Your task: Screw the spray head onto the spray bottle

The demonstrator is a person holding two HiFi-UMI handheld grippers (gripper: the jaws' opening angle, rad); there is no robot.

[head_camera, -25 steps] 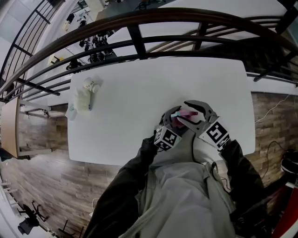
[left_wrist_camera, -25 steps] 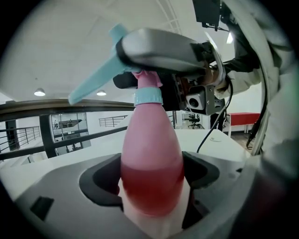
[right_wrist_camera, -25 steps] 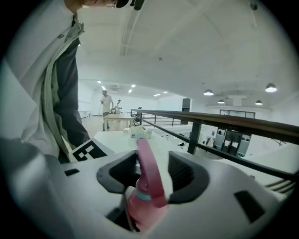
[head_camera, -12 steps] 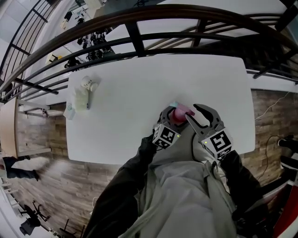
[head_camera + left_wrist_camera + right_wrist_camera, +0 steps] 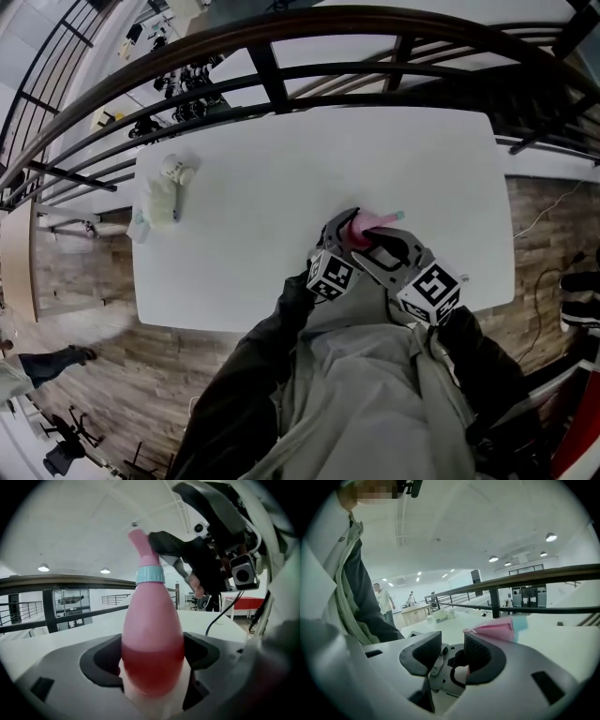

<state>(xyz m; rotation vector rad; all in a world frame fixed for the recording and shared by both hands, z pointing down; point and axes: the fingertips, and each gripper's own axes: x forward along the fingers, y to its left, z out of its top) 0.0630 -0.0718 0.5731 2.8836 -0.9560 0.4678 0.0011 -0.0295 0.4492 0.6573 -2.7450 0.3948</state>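
Spray bottle (image 5: pixel 152 620) | clamped in left hand-held gripper (image 5: pixel 152 654) | right hand-held gripper (image 5: pixel 451 651) jaws opening, seemingly empty

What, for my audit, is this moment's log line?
left hand-held gripper: shut on bottle | right hand-held gripper: opening, empty | head: on bottle

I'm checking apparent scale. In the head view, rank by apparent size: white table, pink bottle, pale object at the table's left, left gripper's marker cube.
1. white table
2. pale object
3. left gripper's marker cube, though nearer the camera
4. pink bottle, mostly covered; visible part only
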